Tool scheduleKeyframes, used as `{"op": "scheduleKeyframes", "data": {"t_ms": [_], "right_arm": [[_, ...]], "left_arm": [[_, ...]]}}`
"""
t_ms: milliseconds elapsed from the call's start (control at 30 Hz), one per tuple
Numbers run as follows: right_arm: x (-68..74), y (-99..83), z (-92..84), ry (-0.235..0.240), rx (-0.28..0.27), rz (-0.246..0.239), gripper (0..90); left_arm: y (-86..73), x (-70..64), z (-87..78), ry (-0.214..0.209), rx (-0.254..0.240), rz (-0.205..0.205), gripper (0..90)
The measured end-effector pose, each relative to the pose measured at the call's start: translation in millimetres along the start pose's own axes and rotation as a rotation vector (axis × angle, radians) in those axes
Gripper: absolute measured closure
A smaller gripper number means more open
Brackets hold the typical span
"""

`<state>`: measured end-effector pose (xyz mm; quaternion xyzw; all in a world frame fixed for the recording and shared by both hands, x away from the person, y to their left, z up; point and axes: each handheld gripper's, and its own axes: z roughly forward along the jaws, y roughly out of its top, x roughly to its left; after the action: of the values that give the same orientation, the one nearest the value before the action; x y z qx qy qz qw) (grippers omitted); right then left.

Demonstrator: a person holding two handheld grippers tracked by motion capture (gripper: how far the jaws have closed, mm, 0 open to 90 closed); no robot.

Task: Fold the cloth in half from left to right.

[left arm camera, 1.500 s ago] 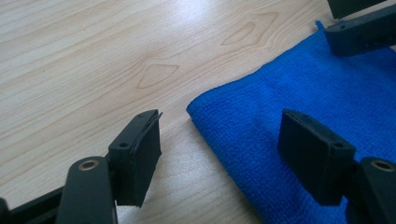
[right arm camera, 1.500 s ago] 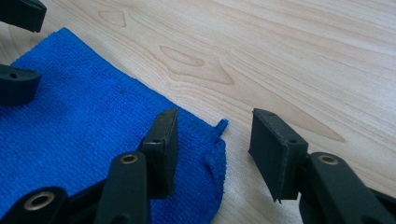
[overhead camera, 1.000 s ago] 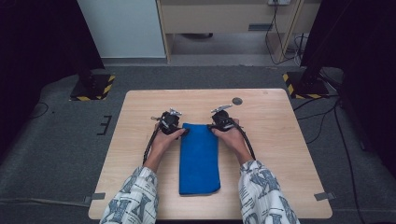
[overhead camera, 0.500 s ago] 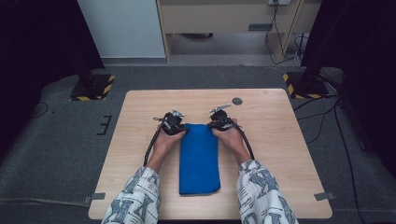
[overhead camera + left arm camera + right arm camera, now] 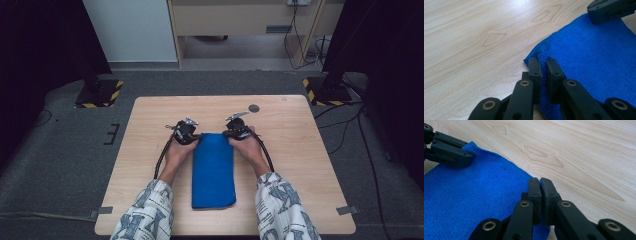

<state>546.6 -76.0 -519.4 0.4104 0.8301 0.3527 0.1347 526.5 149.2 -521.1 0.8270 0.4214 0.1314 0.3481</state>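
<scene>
Corners of the blue towel (image 5: 213, 169), lying lengthwise mid-tabletop (image 5: 300, 150), sit clamped in your left tool (image 5: 542, 65) and right tool (image 5: 537, 184), freshly closed, so lift both evenly.

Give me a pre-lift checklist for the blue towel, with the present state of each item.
1. Left gripper shut on the far left corner of the blue towel, its jaws having just been closing: ok.
2. Right gripper shut on the far right corner, jaws also just closed: ok.
3. Towel folded into a long strip, lying flat: ok.
4. Both corners pinched through all layers: cannot tell.
5. Table around the towel free of obstacles: ok.
6. Cables off the towel: ok.
</scene>
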Motion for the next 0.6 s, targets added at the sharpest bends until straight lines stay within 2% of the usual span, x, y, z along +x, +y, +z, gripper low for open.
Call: {"op": "scheduleKeyframes", "data": {"t_ms": [100, 300, 367, 433, 600], "right_arm": [[-1.0, 1.2, -3.8, 0.000, -0.006, 0.001, 87.4], [-3.0, 4.3, -11.9, 0.006, -0.023, 0.003, 87.6], [-4.7, 6.0, -14.9, 0.007, -0.031, 0.002, 87.6], [-6.2, 7.8, -18.3, 0.007, -0.042, 0.011, 87.6], [-9.8, 11.2, -25.7, 0.006, -0.064, 0.013, 87.6]], "left_arm": [[1.4, -1.6, -1.0, -0.001, -0.001, -0.011, 84.2], [6.7, -3.3, -5.9, -0.007, -0.037, -0.011, 84.7], [9.3, -1.8, -8.8, -0.025, -0.066, -0.040, 84.8], [12.8, -1.7, -10.6, -0.022, -0.063, -0.022, 84.9], [21.9, -3.2, -16.0, -0.023, -0.078, -0.009, 84.8]]}}
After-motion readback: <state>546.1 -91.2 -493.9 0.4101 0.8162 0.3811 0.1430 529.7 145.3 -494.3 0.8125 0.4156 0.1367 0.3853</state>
